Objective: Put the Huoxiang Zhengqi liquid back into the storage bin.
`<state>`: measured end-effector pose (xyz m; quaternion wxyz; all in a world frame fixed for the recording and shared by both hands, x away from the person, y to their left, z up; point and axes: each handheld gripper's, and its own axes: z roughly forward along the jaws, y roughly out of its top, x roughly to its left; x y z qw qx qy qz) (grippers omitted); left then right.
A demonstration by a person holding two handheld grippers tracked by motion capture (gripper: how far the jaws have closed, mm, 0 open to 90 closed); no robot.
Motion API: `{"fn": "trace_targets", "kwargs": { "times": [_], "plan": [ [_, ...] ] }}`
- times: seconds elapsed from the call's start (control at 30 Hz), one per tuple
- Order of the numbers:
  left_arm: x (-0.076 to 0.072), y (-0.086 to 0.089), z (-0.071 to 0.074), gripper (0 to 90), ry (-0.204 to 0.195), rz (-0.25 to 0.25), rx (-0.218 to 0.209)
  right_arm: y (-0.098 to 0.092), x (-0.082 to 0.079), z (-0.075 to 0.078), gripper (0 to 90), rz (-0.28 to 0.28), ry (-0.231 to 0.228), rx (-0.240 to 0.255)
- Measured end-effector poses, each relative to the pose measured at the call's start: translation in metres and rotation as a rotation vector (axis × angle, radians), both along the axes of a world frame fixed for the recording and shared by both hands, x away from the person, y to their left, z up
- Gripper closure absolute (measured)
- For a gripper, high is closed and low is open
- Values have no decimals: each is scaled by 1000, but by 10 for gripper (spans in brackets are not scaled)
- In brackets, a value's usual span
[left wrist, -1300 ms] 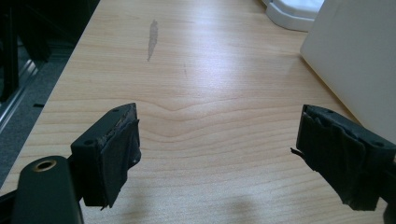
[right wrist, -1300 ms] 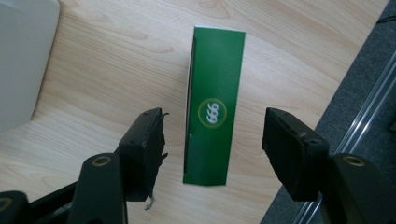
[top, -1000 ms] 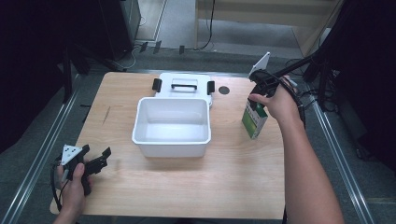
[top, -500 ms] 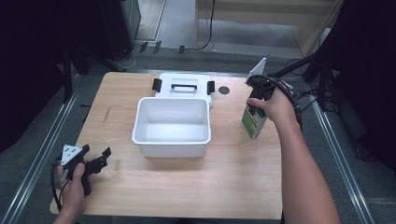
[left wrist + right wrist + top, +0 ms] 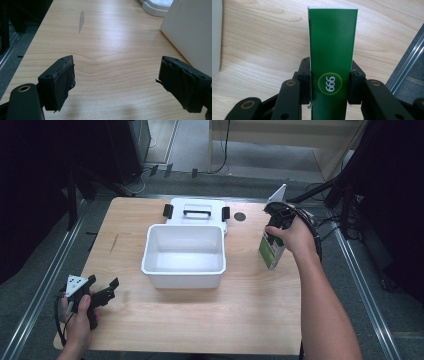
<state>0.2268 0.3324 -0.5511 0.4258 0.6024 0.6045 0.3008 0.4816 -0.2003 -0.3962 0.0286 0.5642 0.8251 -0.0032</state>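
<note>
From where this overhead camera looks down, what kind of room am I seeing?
Probably a lab or recording workspace, not a home. A plain light wooden table stands between metal floor rails, cables trail over the grey floor behind it, and each hand holds a cabled black gripper.

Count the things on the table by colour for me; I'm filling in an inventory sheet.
White: 2, the bin and the lid behind it
Green: 1, the carton in the right tool
Total: 3
</note>
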Motion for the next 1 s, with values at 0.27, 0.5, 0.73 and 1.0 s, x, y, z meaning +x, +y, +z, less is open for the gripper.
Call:
{"fn": "trace_targets", "kwargs": {
  "times": [0.27,0.5,0.73,1.0],
  "plan": [
    [0,0,0,140,0,0,2,5,-7,19,648,71,-53,5],
    [0,0,0,140,0,0,3,15,-18,48,649,232,-124,27],
    [0,0,0,140,-3,2,3,33,-35,83,648,411,-179,60],
    [0,0,0,140,-1,1,4,46,-49,99,647,581,-206,40]
  ]
}}
